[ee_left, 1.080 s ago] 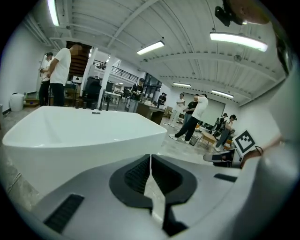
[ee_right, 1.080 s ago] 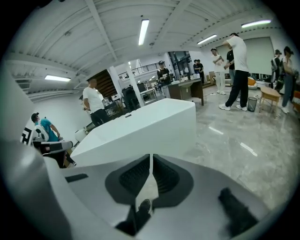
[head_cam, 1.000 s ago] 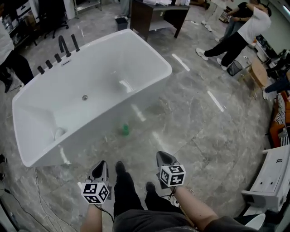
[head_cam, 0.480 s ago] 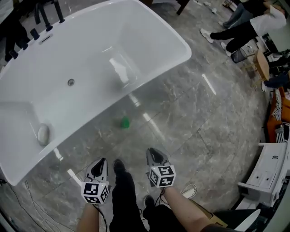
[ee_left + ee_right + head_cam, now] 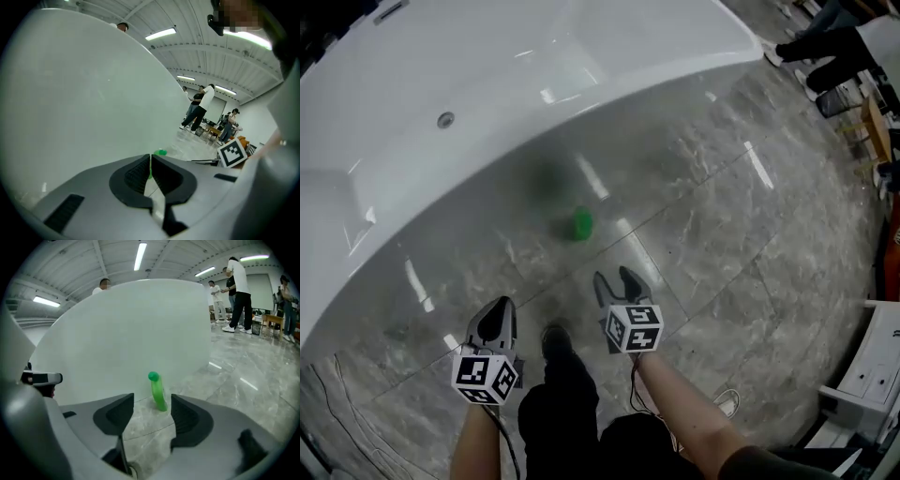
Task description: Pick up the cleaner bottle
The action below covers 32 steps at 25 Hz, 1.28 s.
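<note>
**Two hand-held grippers low over a stone floor, green cleaner bottle just ahead**

From your head view you look steeply down at a glossy grey marbled floor [image 5: 722,234]. A large white bathtub [image 5: 534,84] fills the upper left, with its round drain [image 5: 444,119] showing inside.

The cleaner bottle [image 5: 580,223] is small and bright green. It stands on the floor near the foot of the bathtub's outer wall, and a faint green reflection of it shows in that wall.

Your left hand-held gripper [image 5: 495,319] is at lower left, pointing towards the bathtub. In the left gripper view its jaws are pressed together, with only a thin seam between the dark ribbed pads and nothing in them. The bottle's green top [image 5: 160,152] peeks just above them.

Your right hand-held gripper [image 5: 619,279] sits closer to the bottle, aimed at it but clearly apart from it. In the right gripper view its jaws have just been opening and now stand well apart with nothing held. The bottle [image 5: 158,392] stands on the floor beyond the pads, framed in the gap between them, with the white bathtub wall behind it.

Each gripper carries a marker cube [image 5: 635,328]. Your dark-trousered legs [image 5: 572,403] show between your arms. Other people [image 5: 236,291] stand well away across the room.
</note>
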### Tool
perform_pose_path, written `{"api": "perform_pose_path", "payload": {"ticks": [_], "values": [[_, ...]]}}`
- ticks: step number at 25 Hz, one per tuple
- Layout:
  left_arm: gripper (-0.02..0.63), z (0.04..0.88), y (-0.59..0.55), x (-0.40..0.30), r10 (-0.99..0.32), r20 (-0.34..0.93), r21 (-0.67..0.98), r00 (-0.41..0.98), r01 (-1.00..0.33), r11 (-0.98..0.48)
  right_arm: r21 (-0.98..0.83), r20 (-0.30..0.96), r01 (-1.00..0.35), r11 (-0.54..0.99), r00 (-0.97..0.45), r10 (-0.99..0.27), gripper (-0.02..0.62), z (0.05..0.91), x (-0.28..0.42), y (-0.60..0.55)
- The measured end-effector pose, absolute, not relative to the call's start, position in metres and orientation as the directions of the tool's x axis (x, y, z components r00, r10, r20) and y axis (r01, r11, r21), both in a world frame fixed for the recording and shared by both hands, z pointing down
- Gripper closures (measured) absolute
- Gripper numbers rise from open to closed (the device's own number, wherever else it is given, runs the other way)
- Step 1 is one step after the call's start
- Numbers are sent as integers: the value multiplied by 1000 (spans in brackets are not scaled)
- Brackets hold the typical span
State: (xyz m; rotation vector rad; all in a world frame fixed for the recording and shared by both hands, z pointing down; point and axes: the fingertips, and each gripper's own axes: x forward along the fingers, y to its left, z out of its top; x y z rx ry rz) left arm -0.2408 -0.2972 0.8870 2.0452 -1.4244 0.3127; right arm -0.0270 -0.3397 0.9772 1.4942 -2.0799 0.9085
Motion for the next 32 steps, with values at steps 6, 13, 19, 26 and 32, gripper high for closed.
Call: {"api": "perform_pose_path", "payload": {"ticks": [6,13,19,26,32], "values": [[586,957,-323,-248,-787,474,319,396,-910,-265,-207,623,-943,260,-332,-708,296,1055,-58,-383],[586,1004,-362,-247,-812,386,317,438,-890,-329,-146,593,-968,202,-249,-765,296,1123,-62,-437],[586,1031,-378,-242,-823,361,299,440,-890,-345,-129,567,-966,223,-256,-783,297,1151,-71,-467],[586,1041,-381,-243,-824,376,326,424,-893,-311,-98,575,-962,256,-265,-774,298,1163,-77,-482],[586,1043,-383,-246,-828,373,312,418,-897,-312,-40,552,-960,279,-254,-794,370,1166,-75,-489]]}}
